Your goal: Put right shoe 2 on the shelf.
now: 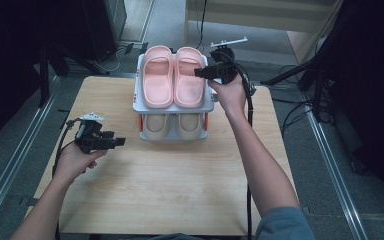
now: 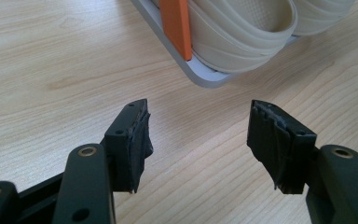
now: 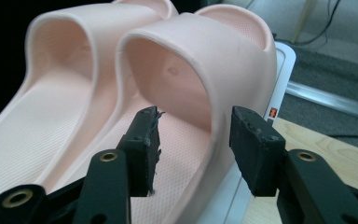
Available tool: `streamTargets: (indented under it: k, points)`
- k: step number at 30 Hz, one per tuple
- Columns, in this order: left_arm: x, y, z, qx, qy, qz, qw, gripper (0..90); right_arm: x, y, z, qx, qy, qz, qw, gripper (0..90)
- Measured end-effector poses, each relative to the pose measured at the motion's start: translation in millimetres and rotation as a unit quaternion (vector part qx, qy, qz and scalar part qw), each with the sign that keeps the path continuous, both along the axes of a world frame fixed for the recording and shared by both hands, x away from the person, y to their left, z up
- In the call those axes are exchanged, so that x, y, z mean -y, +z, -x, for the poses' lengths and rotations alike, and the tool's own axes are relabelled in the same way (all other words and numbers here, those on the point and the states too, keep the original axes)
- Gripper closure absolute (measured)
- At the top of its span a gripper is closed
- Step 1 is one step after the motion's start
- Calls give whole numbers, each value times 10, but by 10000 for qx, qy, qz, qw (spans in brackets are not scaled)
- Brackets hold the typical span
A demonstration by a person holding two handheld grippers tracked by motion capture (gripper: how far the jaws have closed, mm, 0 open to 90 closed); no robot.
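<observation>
Right gripper view: right tongs (image 3: 193, 135) wide, straddling the pink slipper's (image 3: 205, 70) strap edge, pads clear; left tongs (image 2: 198, 140) wide over bare bench (image 2: 51, 70).

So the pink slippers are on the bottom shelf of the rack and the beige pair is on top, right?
Not quite: the pink slippers sit on the top shelf of the rack, and the beige pair is on the bottom one, as the high view shows.

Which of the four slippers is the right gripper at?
The right-hand pink slipper on the rack's top shelf; the right gripper sits open at its outer strap side.
</observation>
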State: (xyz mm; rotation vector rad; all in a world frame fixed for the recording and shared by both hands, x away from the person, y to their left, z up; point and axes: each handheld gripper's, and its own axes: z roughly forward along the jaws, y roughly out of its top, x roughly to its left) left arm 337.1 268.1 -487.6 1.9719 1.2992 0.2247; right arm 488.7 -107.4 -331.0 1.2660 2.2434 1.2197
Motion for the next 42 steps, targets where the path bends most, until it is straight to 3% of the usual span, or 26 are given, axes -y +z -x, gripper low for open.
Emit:
streamTargets:
  k: [4,11,15,25,31,34,42]
  points:
    - [6,3,-1,10,18,15,10000,390,62,49,98,137,139,16,9998,600]
    - [34,-1,-11,-3,-7,5,10000,390,181,43,259,176,320,-78,9993,658]
    - [55,0,-25,-18,-81,-24,10000,389,269,13,321,155,381,38,9991,714]
    - [154,-4,-77,-38,-189,-28,9998,390,513,-171,495,-12,436,-162,9989,718]
    - [237,-8,-120,-50,-294,-33,9995,388,566,-297,635,45,491,1,9988,706]
    - [274,-14,-142,-30,-326,40,9995,388,612,-381,703,9,512,-134,9986,702]
    - [414,-13,-204,-71,-469,-35,9989,387,668,-612,895,-11,670,-323,9972,668]
